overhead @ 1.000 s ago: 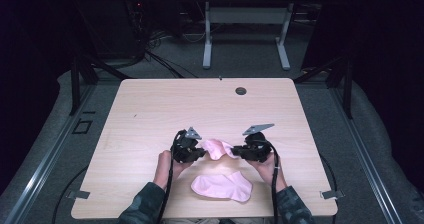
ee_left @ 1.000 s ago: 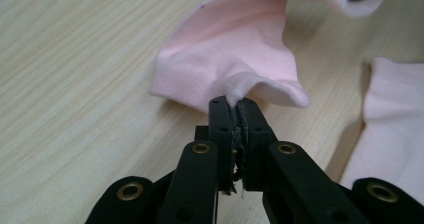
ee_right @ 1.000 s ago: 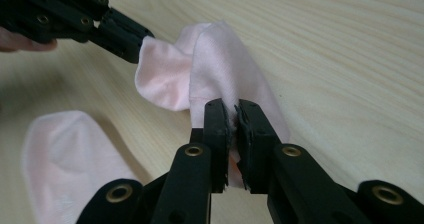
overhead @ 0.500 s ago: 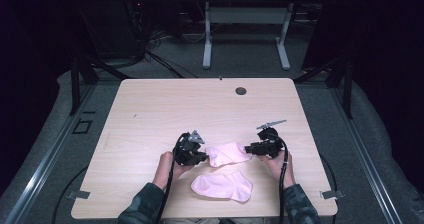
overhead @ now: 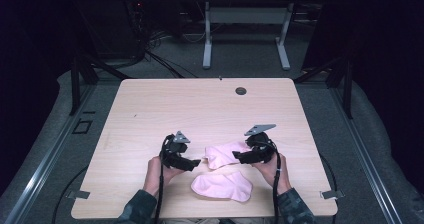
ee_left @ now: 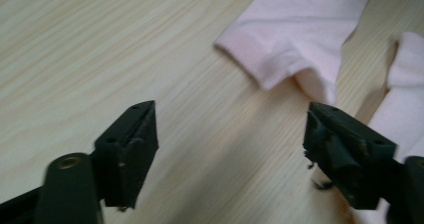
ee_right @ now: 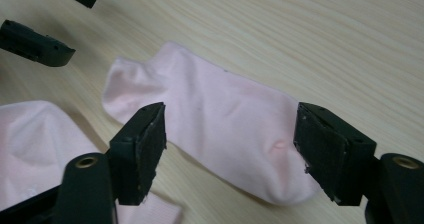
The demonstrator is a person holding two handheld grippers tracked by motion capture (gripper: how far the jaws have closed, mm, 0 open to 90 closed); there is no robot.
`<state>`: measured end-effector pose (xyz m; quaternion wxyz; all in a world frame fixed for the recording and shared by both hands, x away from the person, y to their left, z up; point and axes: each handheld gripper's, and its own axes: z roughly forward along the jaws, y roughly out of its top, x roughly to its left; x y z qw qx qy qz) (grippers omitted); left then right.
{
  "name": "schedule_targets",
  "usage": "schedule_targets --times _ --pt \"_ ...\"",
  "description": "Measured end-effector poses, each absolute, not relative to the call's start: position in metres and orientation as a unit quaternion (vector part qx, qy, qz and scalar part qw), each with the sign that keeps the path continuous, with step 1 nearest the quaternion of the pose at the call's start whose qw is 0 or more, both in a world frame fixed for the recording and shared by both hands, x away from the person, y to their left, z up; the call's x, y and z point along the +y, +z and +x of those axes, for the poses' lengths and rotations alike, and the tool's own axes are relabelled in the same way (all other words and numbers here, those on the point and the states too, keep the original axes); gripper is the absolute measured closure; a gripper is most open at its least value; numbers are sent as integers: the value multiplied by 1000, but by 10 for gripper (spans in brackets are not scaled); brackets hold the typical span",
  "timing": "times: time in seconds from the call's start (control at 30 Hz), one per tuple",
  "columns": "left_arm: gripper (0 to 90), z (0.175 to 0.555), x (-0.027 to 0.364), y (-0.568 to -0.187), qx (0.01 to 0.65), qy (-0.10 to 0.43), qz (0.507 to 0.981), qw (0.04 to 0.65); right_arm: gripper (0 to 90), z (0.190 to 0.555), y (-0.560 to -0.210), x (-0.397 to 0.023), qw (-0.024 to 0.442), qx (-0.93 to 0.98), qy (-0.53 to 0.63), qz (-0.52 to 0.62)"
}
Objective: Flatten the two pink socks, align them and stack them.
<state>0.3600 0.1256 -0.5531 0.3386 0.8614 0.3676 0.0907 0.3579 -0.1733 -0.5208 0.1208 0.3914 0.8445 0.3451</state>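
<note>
Releasing step: both grippers have just let go of the upper pink sock point(overhead: 226, 154), which lies flat on the tabletop point(overhead: 150, 114) between them. Left gripper point(overhead: 196, 162) has its fingers point(ee_left: 131, 134) spread wide, having just been opening, with bare wood between them; the sock's cuff end sits just ahead and to one side, untouched. Right gripper point(overhead: 238, 157) has also just been opening, fingers point(ee_right: 142, 144) well apart and hovering over the sock's toe end without pressing on it. The second pink sock point(overhead: 222, 186) lies just nearer the person, close to the first, possibly touching at one edge. Judgement: laying the first sock out looks done. Next move likely calls for picking up the second sock and aligning it on the first, gripping cuff and toe ends cleanly without dragging the laid one.
</note>
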Motion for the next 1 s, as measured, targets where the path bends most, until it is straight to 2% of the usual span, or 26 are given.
schedule_targets --times 0.03,0.07,0.2,0.37,0.4,0.5,0.53,0.6,0.63,0.7,0.73,0.77,0.9,0.93,1.0 --pt "163 360 126 -553 368 91 861 339 273 358 -521 -173 121 844 345 391" --pt "150 354 137 -557 386 107 851 339 220 356 -520 -162 116 851 344 379" --pt "90 346 157 -567 421 124 835 333 160 353 -522 -138 109 866 330 360" --pt "10 339 171 -578 451 141 822 319 209 355 -524 -116 102 879 321 338" --pt "4 337 176 -581 460 154 815 318 256 356 -525 -104 99 882 323 327" --pt "1 335 180 -583 467 161 809 319 298 358 -529 -88 101 891 309 316" --pt "1 335 182 -585 472 163 804 322 375 362 -534 -76 95 900 294 307" --pt "1 333 183 -587 473 171 801 326 462 364 -540 -67 98 905 280 304" --pt "1 333 183 -587 473 171 801 326 462 365 -544 -63 96 909 265 306" --pt "1 332 183 -588 471 174 801 325 538 367 -549 -61 95 910 259 311" --pt "0 331 183 -588 468 177 803 324 636 369 -553 -61 95 912 245 315" --pt "0 331 183 -589 466 182 803 325 636 369 -553 -61 95 912 245 315" --pt "0 328 182 -591 464 192 800 329 814 372 -557 -68 84 908 251 325" --pt "0 328 182 -591 464 192 800 329 845 374 -557 -72 70 904 258 333" --pt "0 328 182 -591 463 192 800 329 851 376 -557 -77 57 898 271 341"
